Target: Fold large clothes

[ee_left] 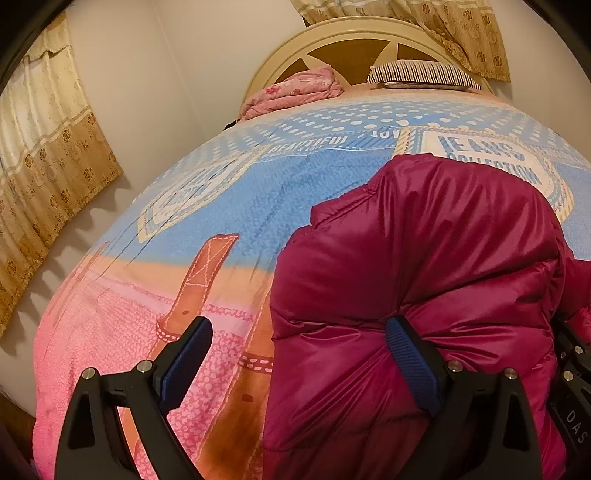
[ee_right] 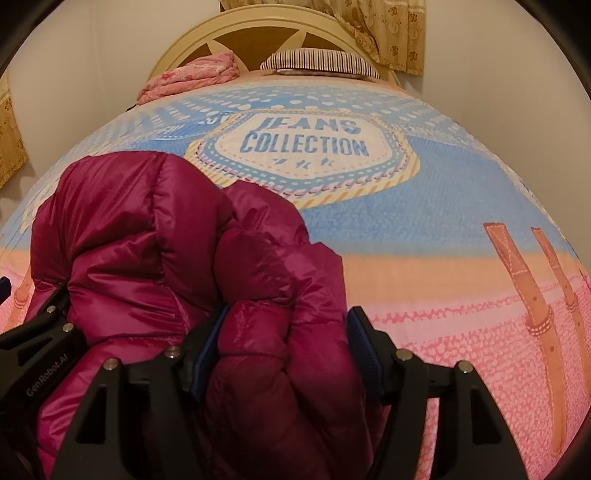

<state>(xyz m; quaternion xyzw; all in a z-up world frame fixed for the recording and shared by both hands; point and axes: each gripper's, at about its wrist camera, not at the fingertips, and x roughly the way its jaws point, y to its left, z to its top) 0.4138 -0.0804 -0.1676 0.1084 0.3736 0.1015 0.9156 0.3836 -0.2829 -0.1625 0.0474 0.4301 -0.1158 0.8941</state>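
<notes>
Bed (ee_left: 177,206) with a printed blue/pink cover fills both views; everything else sits on it or behind it.

Magenta puffer jacket (ee_left: 424,258) is bunched in a mound on the near part of the bed, directly ahead of both sets of fingers. From the left wrist it lies across the right-hand finger and beyond; from the right wrist it fills the gap between the fingers and spills out to the left.

Handling, my read: light, soft, very compressible, quilted baffles full of air. The shell looks like glossy nylon, so expect it to slide on itself and on the pads. It will spring back after a fold, so press each fold flat. Not fragile.

Where to grip: seams, hem or cuff edges, where the fabric is thin and stitched. A pinch on a fat baffle will likely squeeze out. Neither view shows collar or hem clearly, so spread the mound first to find the edges.

Left gripper (ee_left: 299,354): fingers wide apart, nothing held. The right-hand pad touches the jacket's side; the left-hand pad is over bare bed cover.

Right gripper (ee_right: 284,347): fingers partly apart with a thick fold of jacket between them. Both pads (ee_right: 360,343) appear to press the fabric, so I read it as clamped.

Beyond the fingertips, near the headboard (ee_right: 258,26): pink folded blanket (ee_left: 295,92), striped pillow (ee_left: 424,74).
</notes>
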